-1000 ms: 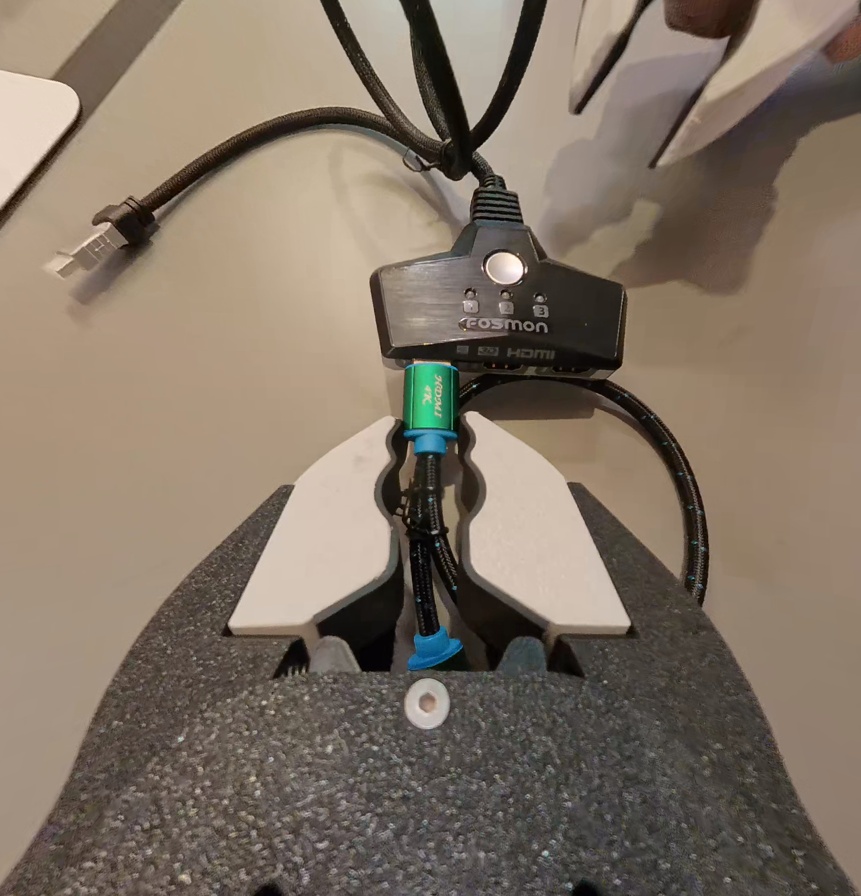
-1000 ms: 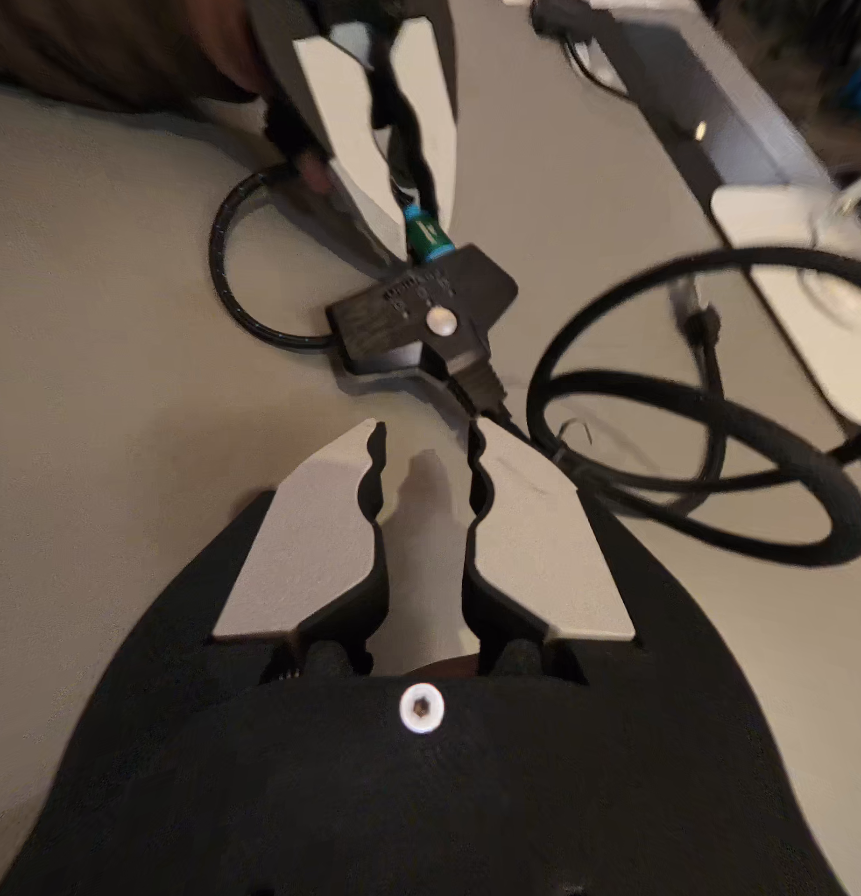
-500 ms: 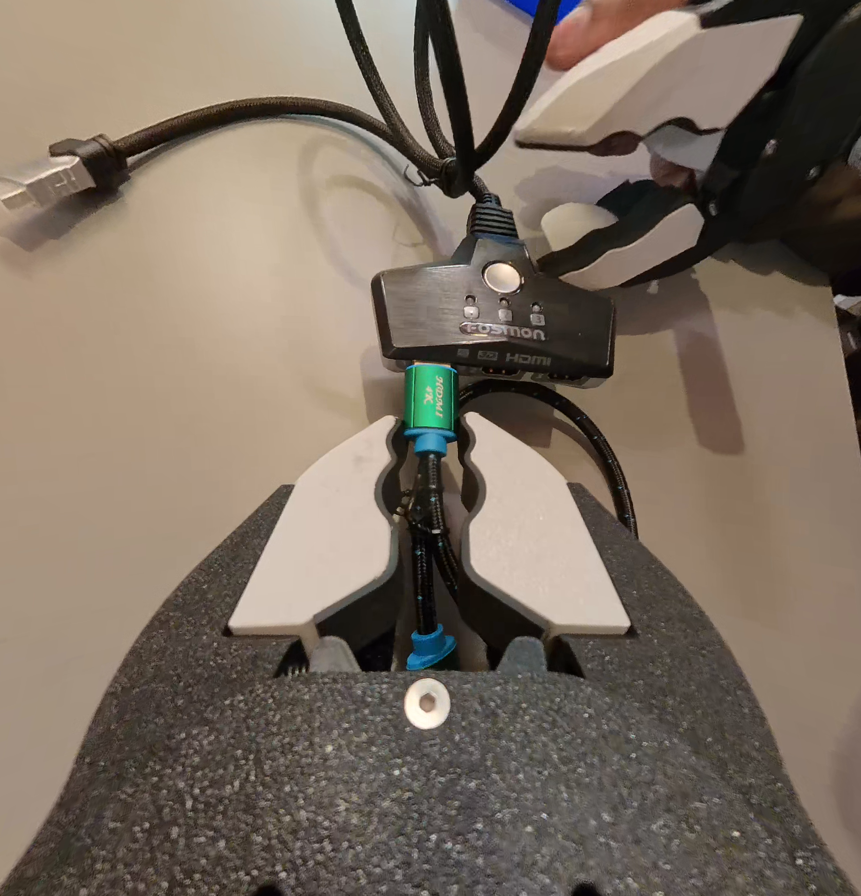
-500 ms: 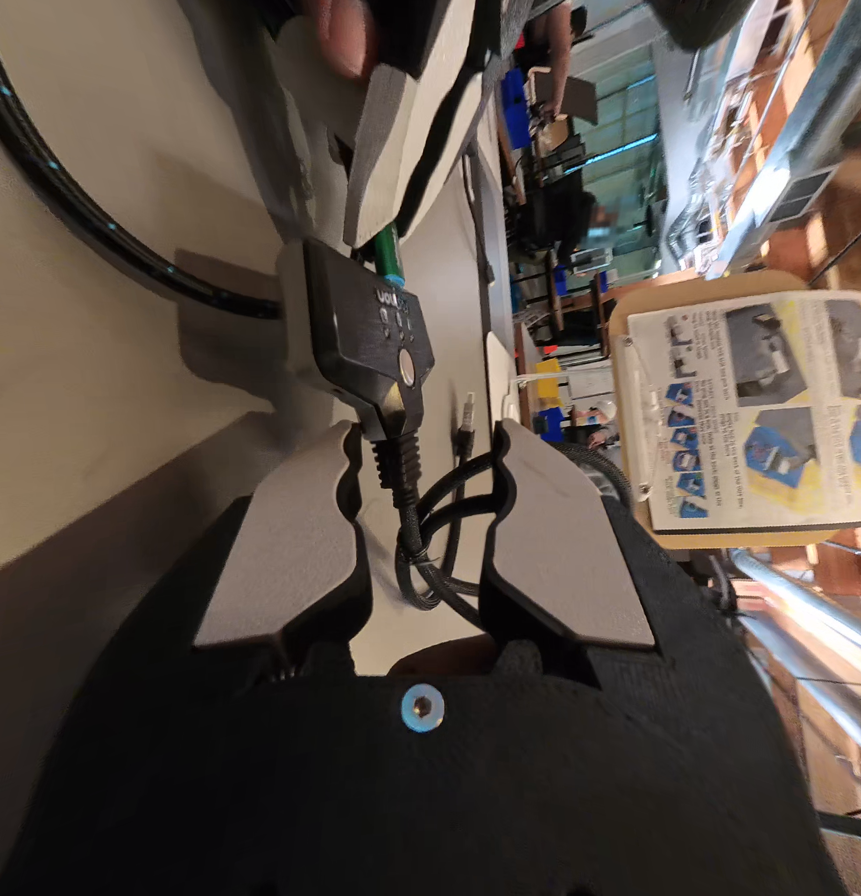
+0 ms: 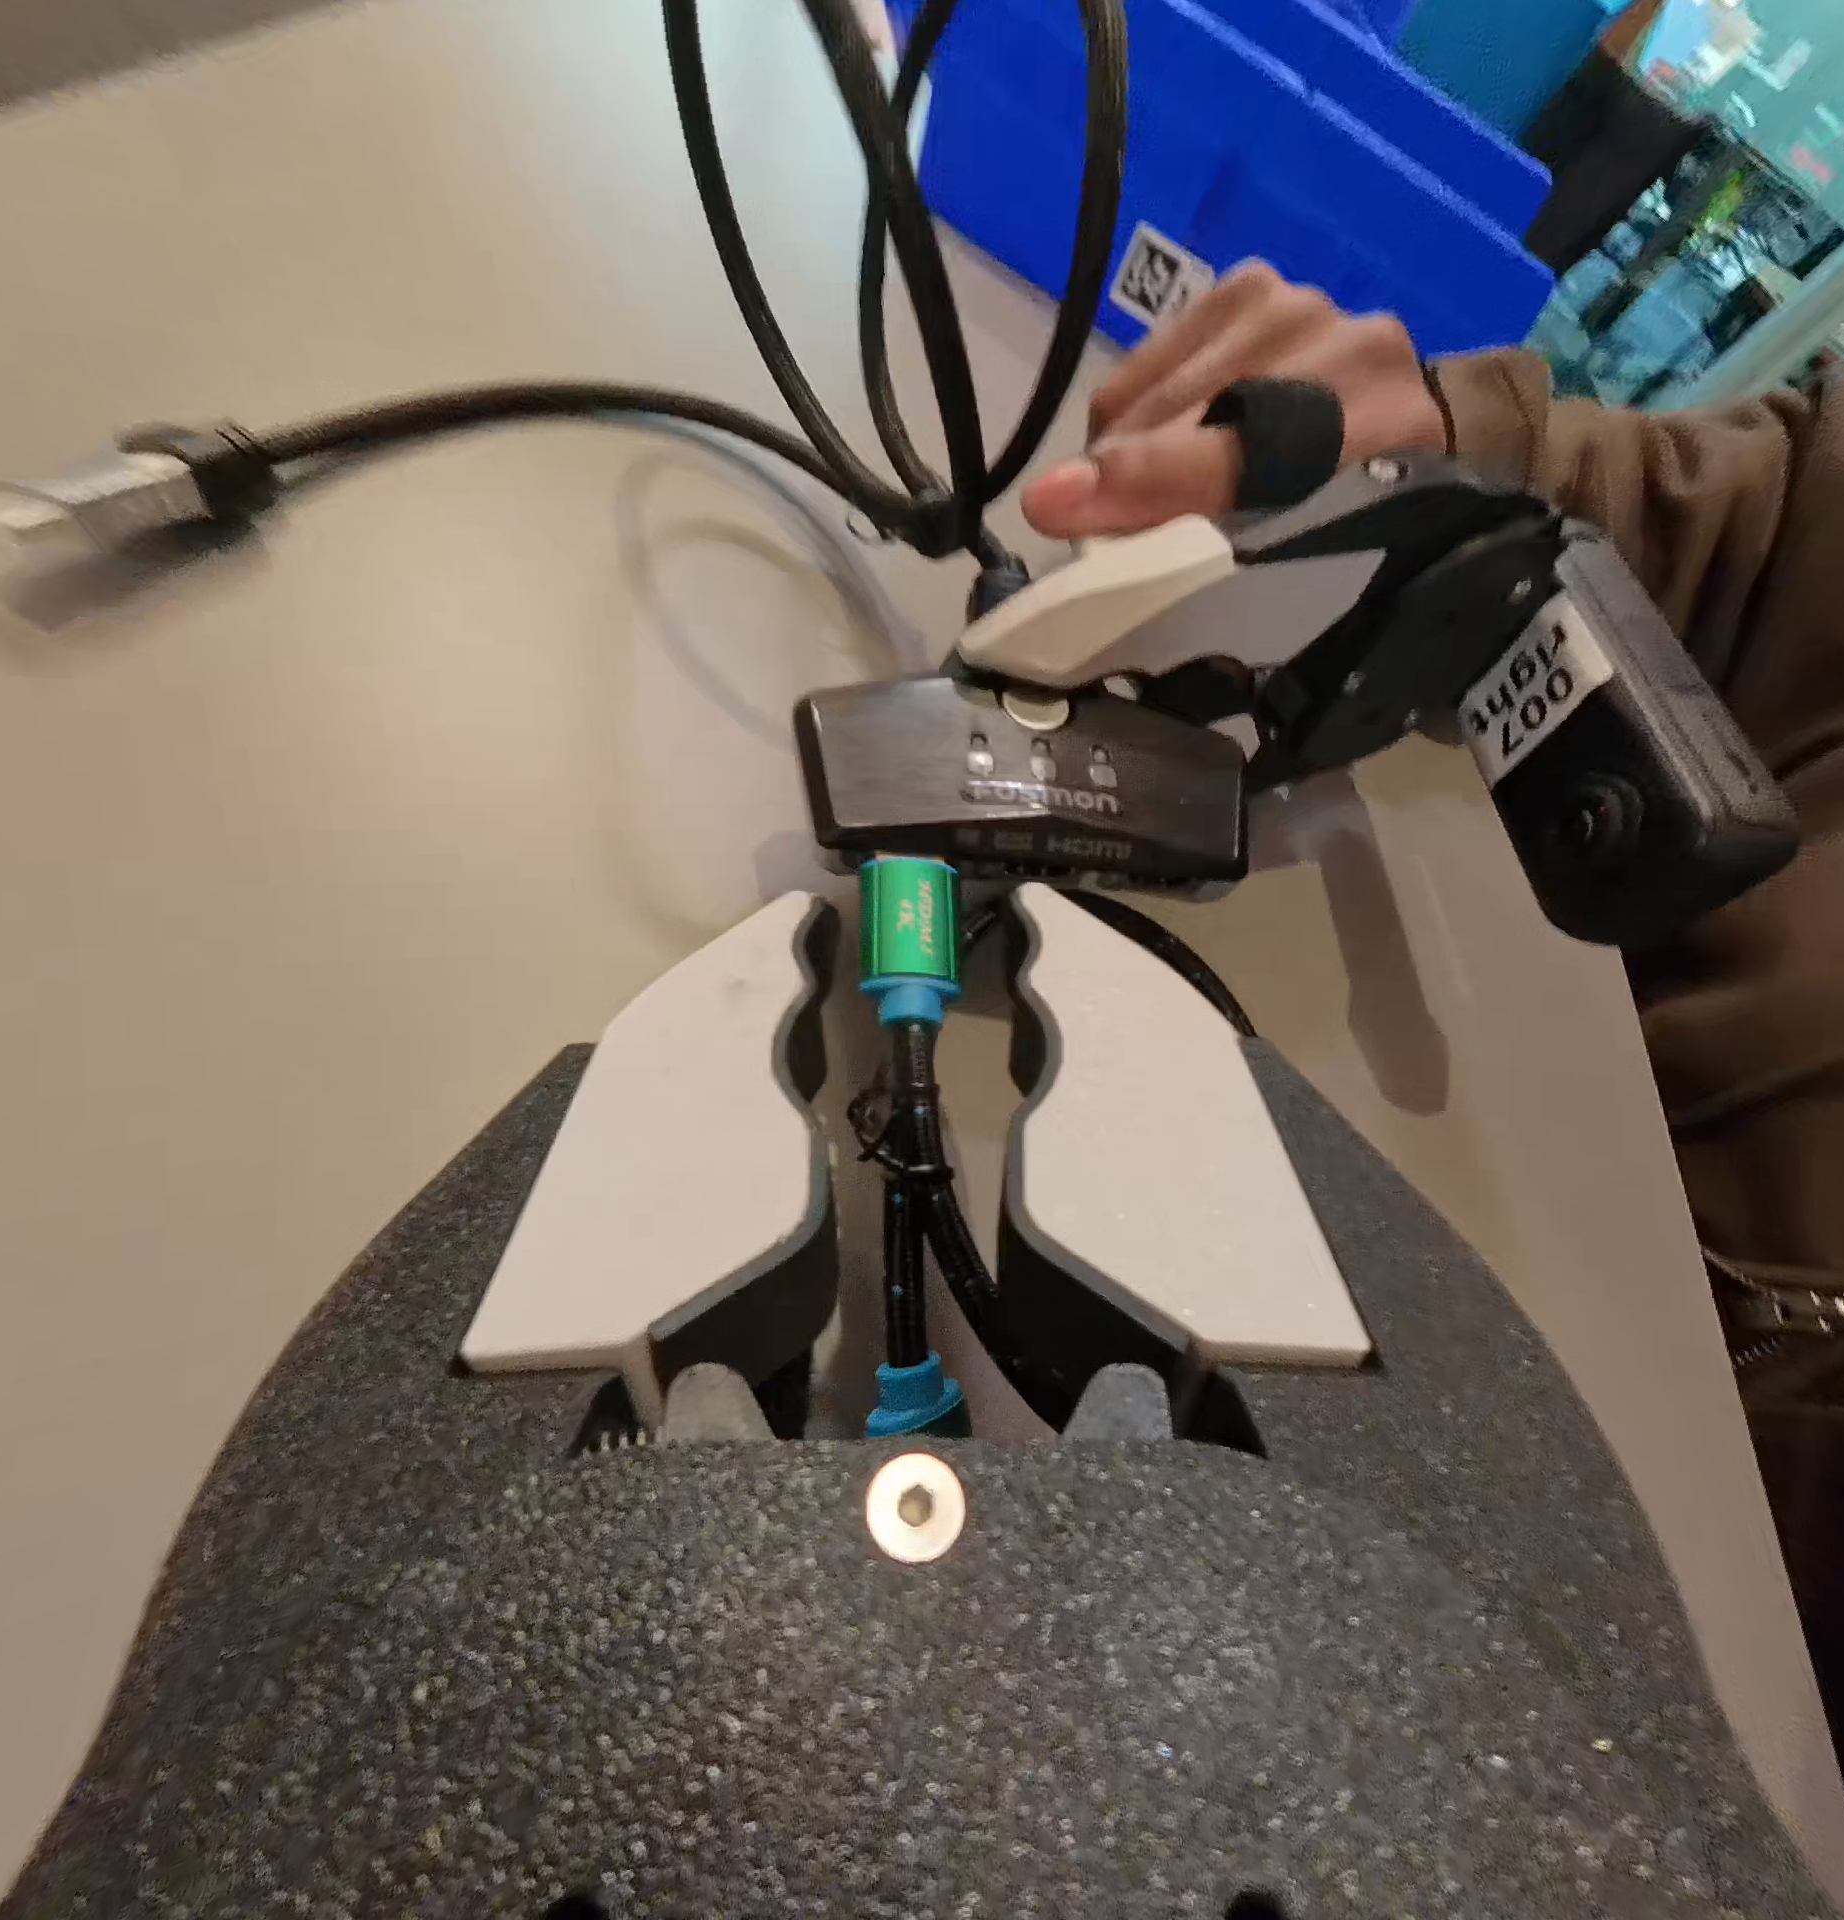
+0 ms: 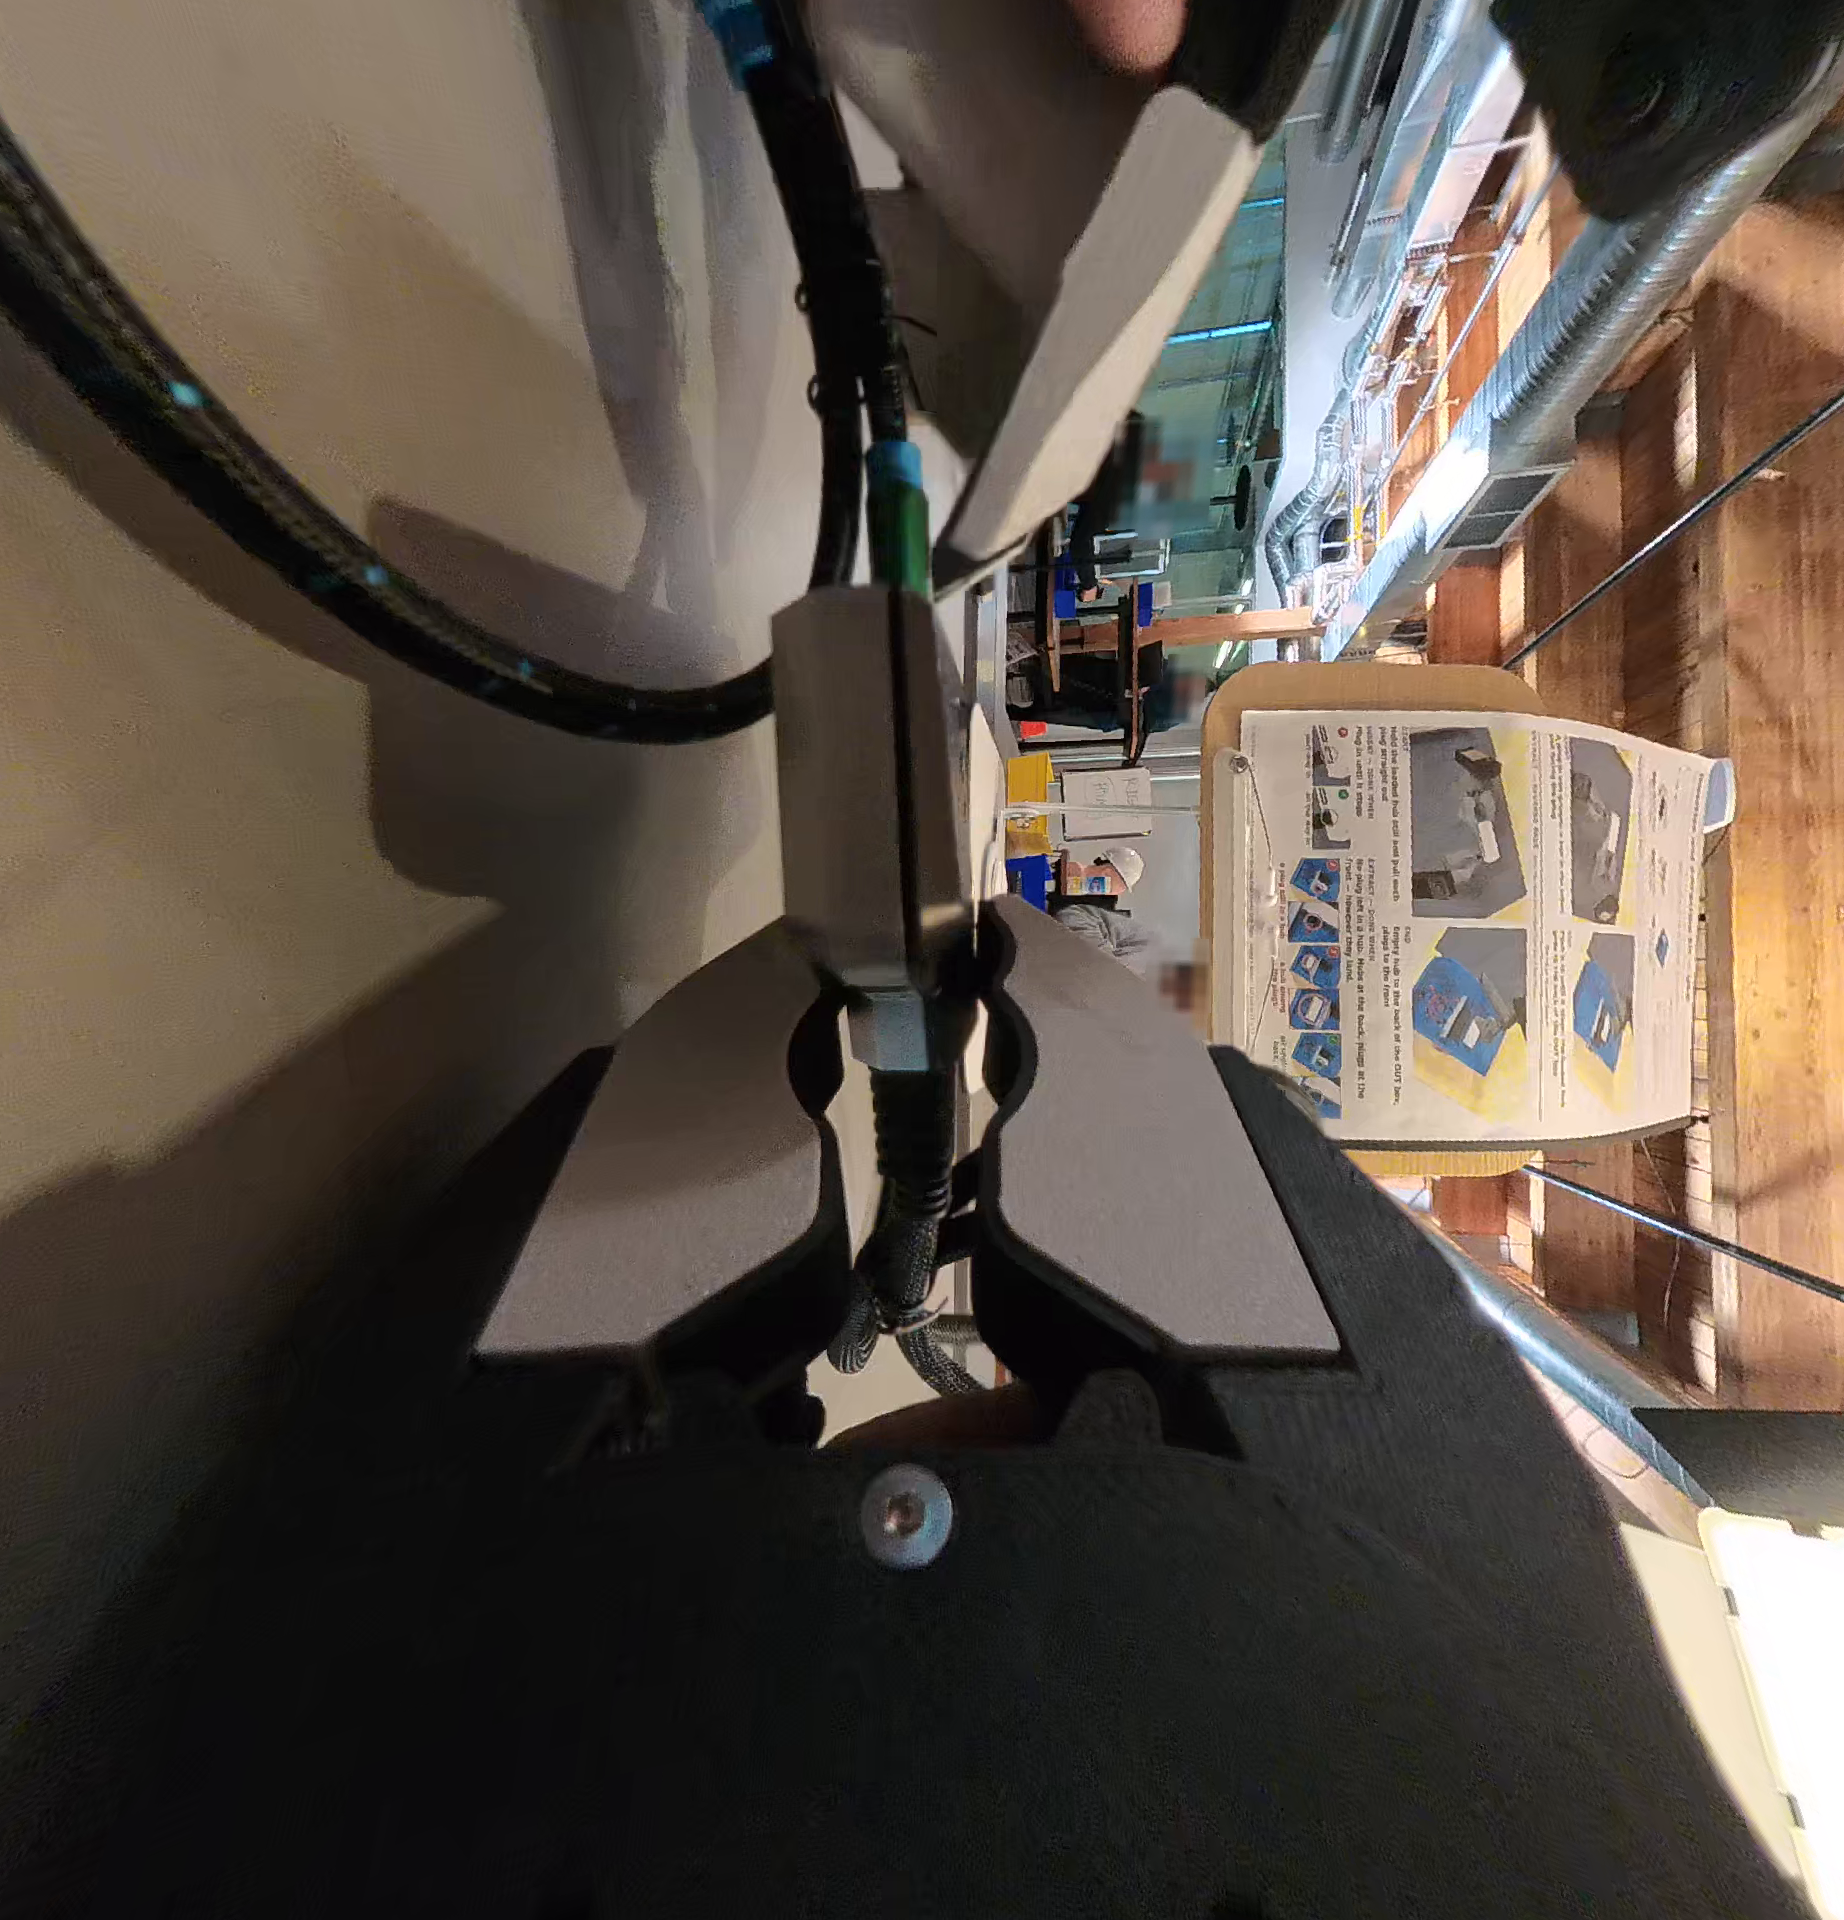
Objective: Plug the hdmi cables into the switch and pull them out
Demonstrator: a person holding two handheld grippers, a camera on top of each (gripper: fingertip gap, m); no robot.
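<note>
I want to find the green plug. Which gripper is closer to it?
Left. The left gripper has its open fingers on either side of the green plug, not squeezing it. The right gripper clamps the black box's far end.

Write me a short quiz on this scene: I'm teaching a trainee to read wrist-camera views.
1. True or false: the green plug sits in a port of the black switch box.
2. Which tongs clamp the box? A: the left tongs. B: the right tongs. C: neither.
3. Fill in: between each of the left tongs' fingers and the plug there is a ___.

Key: 1 true; 2 B; 3 gap.
</note>
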